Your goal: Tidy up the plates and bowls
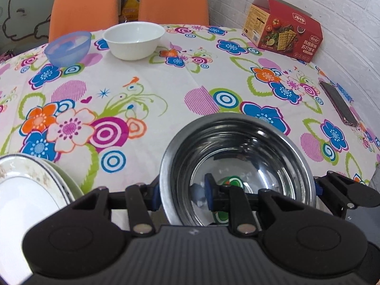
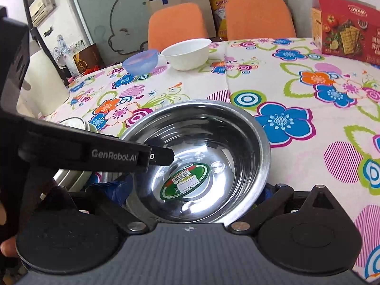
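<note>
Left gripper (image 1: 182, 194) pinches the near-left rim of the steel bowl (image 1: 237, 161); one finger inside, one outside. Right gripper (image 2: 190, 197) spread wide around the same bowl's near side. Bowl at near table edge, mouth up, round, no long axis. Advisable: keep level. Beyond: white bowl (image 1: 134, 39), blue bowl (image 1: 67, 47).

Left gripper (image 1: 182, 198) fingers (image 1: 155, 197) clamping steel bowl (image 1: 237, 166) rim, plates (image 1: 30, 185) left, floral tablecloth (image 1: 166, 83)
</note>
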`<state>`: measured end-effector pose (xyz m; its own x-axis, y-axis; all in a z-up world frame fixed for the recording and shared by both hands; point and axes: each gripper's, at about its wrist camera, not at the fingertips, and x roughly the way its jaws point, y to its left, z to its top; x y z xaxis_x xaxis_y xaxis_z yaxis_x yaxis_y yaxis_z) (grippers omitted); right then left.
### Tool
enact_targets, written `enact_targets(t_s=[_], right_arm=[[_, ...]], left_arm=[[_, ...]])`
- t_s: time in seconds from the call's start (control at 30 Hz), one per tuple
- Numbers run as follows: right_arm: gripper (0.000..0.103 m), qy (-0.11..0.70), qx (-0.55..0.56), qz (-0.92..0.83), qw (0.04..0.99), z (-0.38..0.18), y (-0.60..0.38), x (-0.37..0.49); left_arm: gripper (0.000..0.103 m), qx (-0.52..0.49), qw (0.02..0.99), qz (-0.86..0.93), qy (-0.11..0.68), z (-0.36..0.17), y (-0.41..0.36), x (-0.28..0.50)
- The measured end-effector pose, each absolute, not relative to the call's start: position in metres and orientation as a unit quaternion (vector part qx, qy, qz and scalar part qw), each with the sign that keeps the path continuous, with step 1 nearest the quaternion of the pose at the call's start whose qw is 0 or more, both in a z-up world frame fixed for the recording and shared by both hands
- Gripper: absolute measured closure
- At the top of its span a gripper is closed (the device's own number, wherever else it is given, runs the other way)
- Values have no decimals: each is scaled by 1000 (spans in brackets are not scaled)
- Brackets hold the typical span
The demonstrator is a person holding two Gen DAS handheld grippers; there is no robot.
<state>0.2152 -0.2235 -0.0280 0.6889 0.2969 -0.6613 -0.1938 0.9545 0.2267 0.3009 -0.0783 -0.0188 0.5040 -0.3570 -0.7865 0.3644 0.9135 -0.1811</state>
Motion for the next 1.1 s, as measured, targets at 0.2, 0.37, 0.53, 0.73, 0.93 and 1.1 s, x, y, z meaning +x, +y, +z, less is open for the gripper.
enact_targets(t_s=[0.2, 0.37, 0.53, 0.73, 0.93, 1.1], right_arm=[[15, 339, 87, 106, 931, -8, -246, 201], [15, 320, 101, 87, 938, 7, -264, 194], [15, 323, 104, 83, 937, 15, -267, 202], [15, 332, 85, 97, 934, 24, -257, 227], [15, 350, 46, 115, 928, 34, -239, 280], [15, 369, 6, 121, 921, 47, -218, 354]], left_arm=[[44, -11, 889, -194, 415, 4, -63, 296], [40, -14, 903, -189, 386, 25, -53, 290], [37, -21, 908, -195, 370, 38, -44, 287], [37, -21, 910, -191, 367, 42, -32, 299], [29, -23, 912, -172, 373, 36, -15, 328], [24, -37, 909, -165, 381, 30, 4, 350]])
